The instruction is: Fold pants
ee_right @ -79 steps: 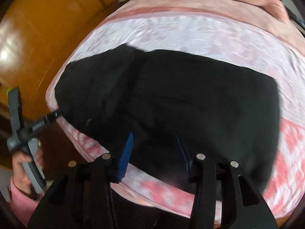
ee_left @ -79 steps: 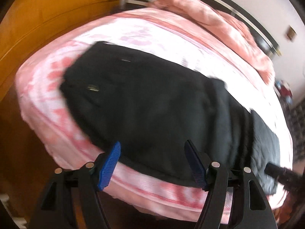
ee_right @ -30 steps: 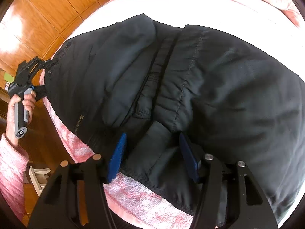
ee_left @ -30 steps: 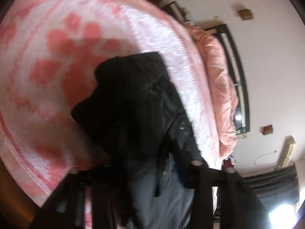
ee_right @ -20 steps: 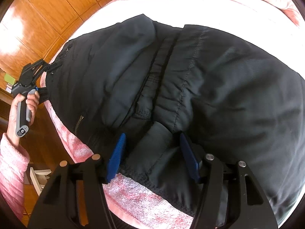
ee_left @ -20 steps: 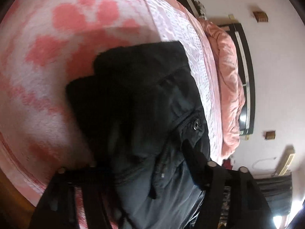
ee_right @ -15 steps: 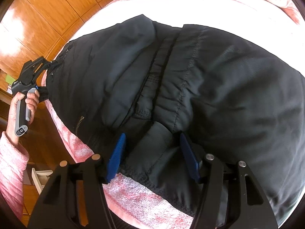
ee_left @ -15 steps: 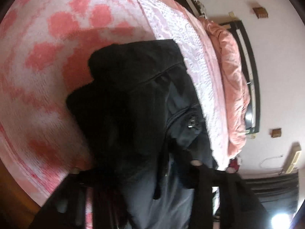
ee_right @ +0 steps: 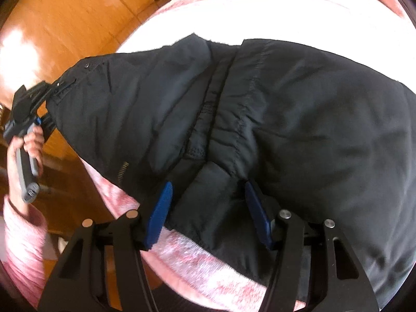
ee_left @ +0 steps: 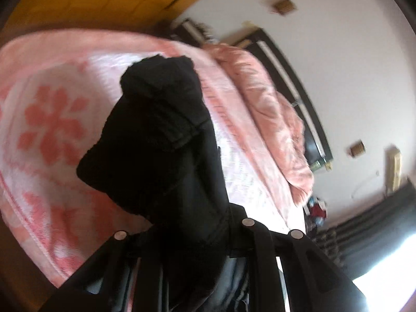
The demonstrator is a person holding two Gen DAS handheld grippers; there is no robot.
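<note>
A bed [ee_right: 260,7] covered by a pink-and-white flowered blanket [ee_left: 52,130] fills most of both views, with a rumpled pink quilt [ee_left: 273,130] along its far side and an orange wooden wall [ee_right: 78,13] behind. Across the blanket lie the black pants [ee_right: 286,117], spread wide, their near edge hanging over the side of the bed. The right gripper [ee_right: 208,208] points down at that near edge, its blue pads [ee_right: 158,215] standing apart with a flap of the dark cloth lying between them, not pressed by either. The left gripper [ee_right: 49,91], held by a hand [ee_right: 28,143] in a pink sleeve [ee_right: 20,247], grips the far left corner of the pants and holds it up off the blanket; its jaws have just been closing on the cloth. In the left wrist view the fabric drapes over the fingers and hides the pads.
</note>
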